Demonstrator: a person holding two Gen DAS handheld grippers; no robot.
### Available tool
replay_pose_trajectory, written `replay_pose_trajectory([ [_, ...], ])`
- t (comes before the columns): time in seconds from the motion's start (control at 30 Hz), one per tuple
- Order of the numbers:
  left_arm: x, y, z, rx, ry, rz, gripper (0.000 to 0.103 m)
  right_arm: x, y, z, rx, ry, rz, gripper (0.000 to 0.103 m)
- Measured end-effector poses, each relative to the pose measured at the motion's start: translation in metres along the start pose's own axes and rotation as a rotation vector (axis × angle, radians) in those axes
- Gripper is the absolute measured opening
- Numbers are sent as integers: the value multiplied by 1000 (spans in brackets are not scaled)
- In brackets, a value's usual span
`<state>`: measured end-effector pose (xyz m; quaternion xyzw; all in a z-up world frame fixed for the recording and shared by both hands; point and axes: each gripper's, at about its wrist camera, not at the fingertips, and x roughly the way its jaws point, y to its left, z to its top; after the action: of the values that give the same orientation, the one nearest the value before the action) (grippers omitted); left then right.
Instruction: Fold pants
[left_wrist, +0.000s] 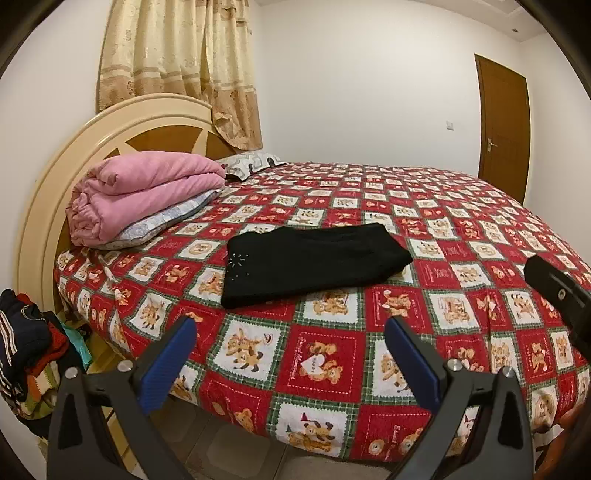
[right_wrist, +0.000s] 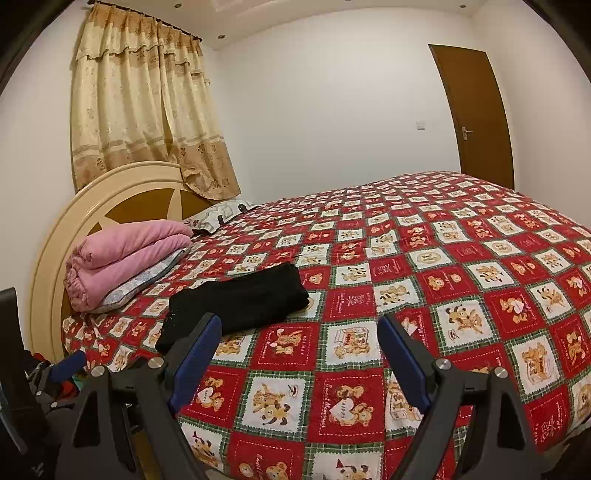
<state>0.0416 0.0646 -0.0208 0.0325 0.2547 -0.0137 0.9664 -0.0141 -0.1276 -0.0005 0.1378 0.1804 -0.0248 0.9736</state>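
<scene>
Already folded, by the look of it: black pants (left_wrist: 314, 264) lying as a flat rectangle on the bed cover (left_wrist: 332, 369), ahead of the left gripper (left_wrist: 290, 334) and slightly beyond its fingertips, ahead and to the left of the right gripper (right_wrist: 299, 330). Both sets of fingers spread wide, holding nothing, hovering short of the cloth near the bed's edge.

Probably light and soft, limp when lifted, likely to sag and lose the fold if pinched at one point only. Best taken at the two near corners of the stack, one gripper each, pinching all layers together. Small pale specks near the pants' left near corner; too small to tell what.

Writing on the cover's squares: "HAPPY" on a heart (right_wrist: 342, 408) between the right fingers, readable; other stitched script in the red squares too small or curled to read. No brand visible on the pants.
</scene>
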Motion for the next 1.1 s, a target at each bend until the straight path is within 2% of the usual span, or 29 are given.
replay_pose_trajectory([
  [0.17, 5, -4, -2, 27, 11, 7, 103, 7, -5, -2, -7, 21, 14, 88],
  [0.33, 36, 12, -6, 4, 93, -5, 103, 36, -21, -12, -19, 113, 29, 87],
  [0.43, 62, 31, 1, 9, 98, 57, 103, 62, -33, -13, -23, 158, 40, 87],
  [0.5, 81, 50, 12, -23, 96, 90, 103, 84, -37, -7, -14, 184, 36, 87],
  [0.7, 129, 81, 27, -104, 162, 170, 103, 128, -29, 8, 5, 214, 28, 87],
  [0.77, 134, 81, 25, -110, 178, 179, 103, 135, -21, 8, -8, 225, 39, 87],
  [1.0, 130, 65, 24, -73, 159, 202, 103, 145, 1, 8, 13, 250, 97, 87],
  [1.1, 124, 62, 25, -83, 151, 196, 103, 138, 6, 12, 27, 234, 119, 87],
])
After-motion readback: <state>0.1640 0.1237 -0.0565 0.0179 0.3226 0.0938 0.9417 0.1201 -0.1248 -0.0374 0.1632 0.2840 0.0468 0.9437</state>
